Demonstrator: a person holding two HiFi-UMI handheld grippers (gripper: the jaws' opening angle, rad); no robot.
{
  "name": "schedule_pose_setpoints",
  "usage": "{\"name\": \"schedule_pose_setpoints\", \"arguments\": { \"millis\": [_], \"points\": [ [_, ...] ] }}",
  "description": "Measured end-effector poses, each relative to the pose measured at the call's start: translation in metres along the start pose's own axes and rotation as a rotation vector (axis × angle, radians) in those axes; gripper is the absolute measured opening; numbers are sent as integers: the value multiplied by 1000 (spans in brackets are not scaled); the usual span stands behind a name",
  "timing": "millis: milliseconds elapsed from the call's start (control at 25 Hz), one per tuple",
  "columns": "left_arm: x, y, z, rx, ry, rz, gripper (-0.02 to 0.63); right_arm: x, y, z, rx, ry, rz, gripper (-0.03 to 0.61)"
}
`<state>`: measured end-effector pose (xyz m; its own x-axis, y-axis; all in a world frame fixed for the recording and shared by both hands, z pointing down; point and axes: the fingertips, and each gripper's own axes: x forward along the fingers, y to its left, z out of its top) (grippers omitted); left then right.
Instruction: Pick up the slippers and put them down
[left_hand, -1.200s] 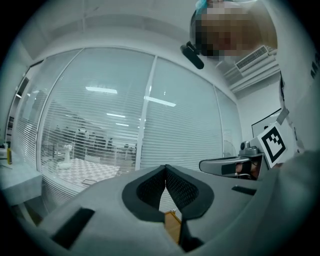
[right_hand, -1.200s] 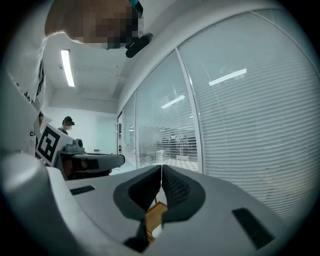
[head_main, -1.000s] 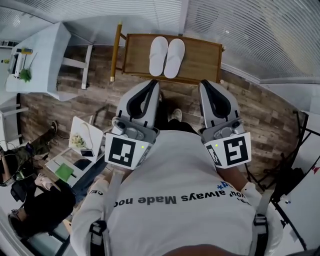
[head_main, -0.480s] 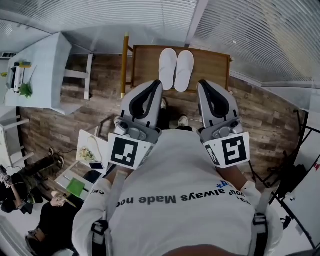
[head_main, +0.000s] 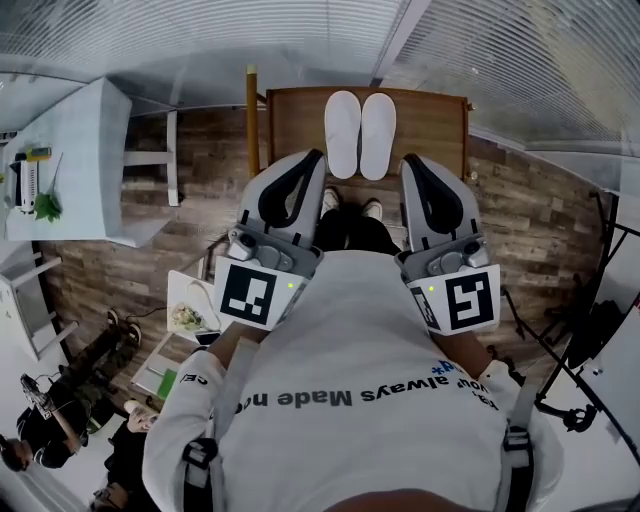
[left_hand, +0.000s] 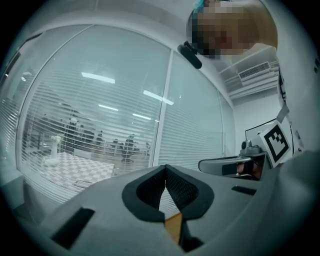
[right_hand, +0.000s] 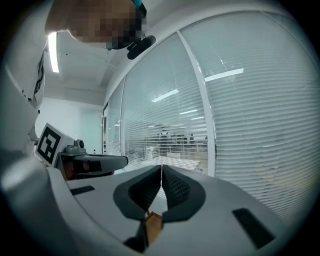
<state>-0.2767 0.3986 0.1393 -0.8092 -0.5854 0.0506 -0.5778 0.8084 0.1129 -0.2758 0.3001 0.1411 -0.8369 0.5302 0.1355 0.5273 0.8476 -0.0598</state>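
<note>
- Two white slippers (head_main: 361, 134) lie side by side, touching, on a brown wooden counter (head_main: 295, 120).
- The slippers are in the middle of that counter, with their toes pointing away from the person.
- The left tool (head_main: 317, 156) is held out flat in front of the person, with its tip near the front edge of the counter, just to the left of the slippers.
- The left tool (left_hand: 165, 171) is closed. Its two dark pads touch at the tip and nothing is between them.
- The right tool (head_main: 407, 160) is held out the same way, just to the right of the slippers.
- The right tool (right_hand: 161, 170) is closed too, with its pads pressed together and empty.
- Neither tool touches the slippers.
- The person wears a white shirt (head_main: 350, 390), and two shoes (head_main: 372, 208) peek out between the tools on the wood floor (head_main: 200, 210).
- Behind the counter is a big window with blinds (head_main: 520, 70).
- A white counter (head_main: 75, 150) stands far off to the left.
</note>
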Motion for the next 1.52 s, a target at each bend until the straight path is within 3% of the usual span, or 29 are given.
{"name": "schedule_pose_setpoints", "arguments": {
  "millis": [200, 360, 520, 680, 920, 1520],
  "points": [
    [13, 6, -13, -10, 16, -14, 12, 9, -12, -14, 8, 10, -43, 15],
    [22, 10, -34, -29, 49, -23, 12, 15, -24, -50, 41, 46, -83, 17],
    [33, 17, -54, -19, 31, -39, 12, 26, -35, -102, 108, 104, -117, 36],
    [42, 24, -84, -38, 59, -45, 12, 38, -42, -158, 153, 158, -149, 129],
    [49, 39, -141, -57, 96, -30, 12, 57, -50, -251, 198, 248, -202, 221],
    [73, 50, -275, -73, 178, -39, 12, 94, -64, -449, 272, 483, -266, 272]
  ]
}}
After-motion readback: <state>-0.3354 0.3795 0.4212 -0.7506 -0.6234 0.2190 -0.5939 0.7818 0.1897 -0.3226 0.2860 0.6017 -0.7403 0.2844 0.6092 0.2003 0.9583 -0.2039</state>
